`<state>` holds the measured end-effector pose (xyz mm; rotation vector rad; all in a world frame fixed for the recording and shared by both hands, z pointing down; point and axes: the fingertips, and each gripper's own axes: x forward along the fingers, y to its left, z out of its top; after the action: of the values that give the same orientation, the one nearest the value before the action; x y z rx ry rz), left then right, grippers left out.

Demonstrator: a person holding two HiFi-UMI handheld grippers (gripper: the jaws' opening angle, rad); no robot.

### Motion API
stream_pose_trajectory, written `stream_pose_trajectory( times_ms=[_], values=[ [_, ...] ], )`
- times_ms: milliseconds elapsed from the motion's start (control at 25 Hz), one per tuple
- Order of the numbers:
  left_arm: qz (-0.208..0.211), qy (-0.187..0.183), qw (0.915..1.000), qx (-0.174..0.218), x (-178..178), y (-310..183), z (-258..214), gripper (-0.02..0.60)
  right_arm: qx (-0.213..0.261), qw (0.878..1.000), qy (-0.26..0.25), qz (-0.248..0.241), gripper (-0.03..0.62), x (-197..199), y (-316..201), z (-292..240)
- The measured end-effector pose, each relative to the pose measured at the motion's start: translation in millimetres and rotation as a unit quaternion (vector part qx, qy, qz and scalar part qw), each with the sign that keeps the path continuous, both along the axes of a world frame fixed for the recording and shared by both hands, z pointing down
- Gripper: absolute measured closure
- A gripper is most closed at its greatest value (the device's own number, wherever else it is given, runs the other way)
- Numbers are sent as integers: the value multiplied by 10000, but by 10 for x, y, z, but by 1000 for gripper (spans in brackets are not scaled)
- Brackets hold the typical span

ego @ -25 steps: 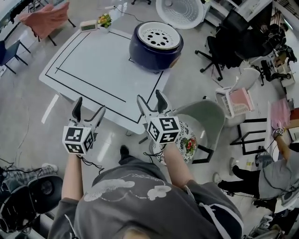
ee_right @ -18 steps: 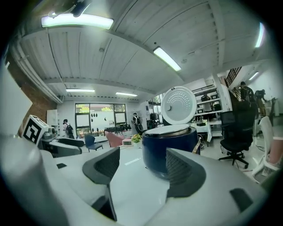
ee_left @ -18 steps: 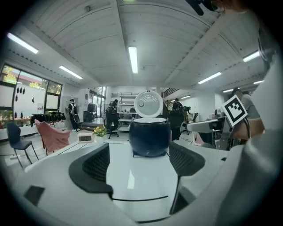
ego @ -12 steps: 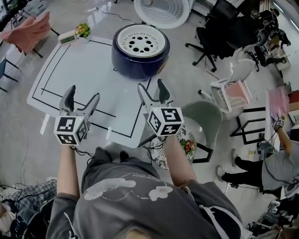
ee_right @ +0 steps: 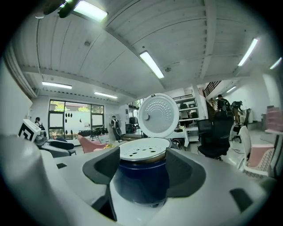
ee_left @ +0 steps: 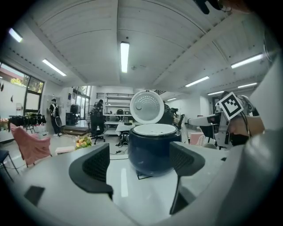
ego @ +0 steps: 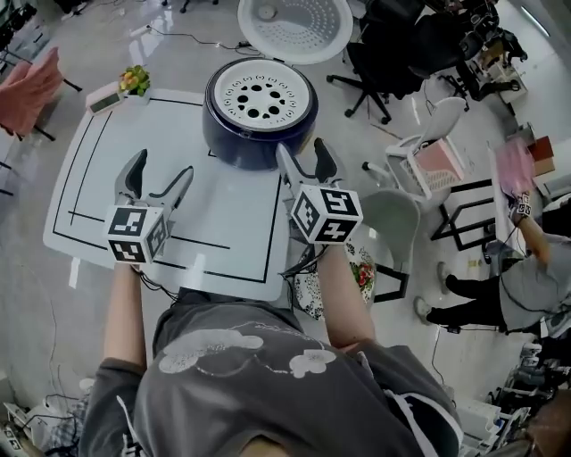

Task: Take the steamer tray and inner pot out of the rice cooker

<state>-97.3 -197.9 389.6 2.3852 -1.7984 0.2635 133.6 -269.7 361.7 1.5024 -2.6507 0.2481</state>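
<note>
My left hand-held gripper (ego: 162, 170) and right hand-held gripper (ego: 303, 156) both hang released and empty over the white counter (ego: 107, 170). The rice cooker (ego: 254, 147) stands at its far edge with the lid (ego: 294, 22) raised. The steamer tray (ego: 260, 92) sits in its top.

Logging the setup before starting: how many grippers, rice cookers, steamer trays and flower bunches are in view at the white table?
Grippers: 2, left gripper and right gripper
Rice cooker: 1
Steamer tray: 1
Flower bunch: 1
Total: 5
</note>
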Motion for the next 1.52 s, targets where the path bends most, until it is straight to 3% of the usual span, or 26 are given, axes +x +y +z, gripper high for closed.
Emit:
stream_pose_trajectory(
  times_ms=[360, 680, 1040, 1280, 1520],
  values=[
    [707, -57, 9974, 142, -172, -654, -44, 168, -77, 9959, 444, 783, 279, -22, -665, -39],
    [817, 4, 9966, 100, -345, -1163, 57, 169, -1000, 9817, 1242, 1042, 279, 92, -1346, 218],
    [994, 140, 9948, -164, -427, -1426, 204, 169, -1711, 9488, 2529, 804, 281, 68, -1692, 584],
    [1035, 131, 9938, -380, -431, -1435, 323, 169, -2065, 9271, 2979, 952, 309, 158, -1711, 731],
    [1144, 147, 9926, -374, -405, -1467, 344, 169, -2124, 9157, 3149, 1311, 366, 235, -1774, 744]
  ],
)
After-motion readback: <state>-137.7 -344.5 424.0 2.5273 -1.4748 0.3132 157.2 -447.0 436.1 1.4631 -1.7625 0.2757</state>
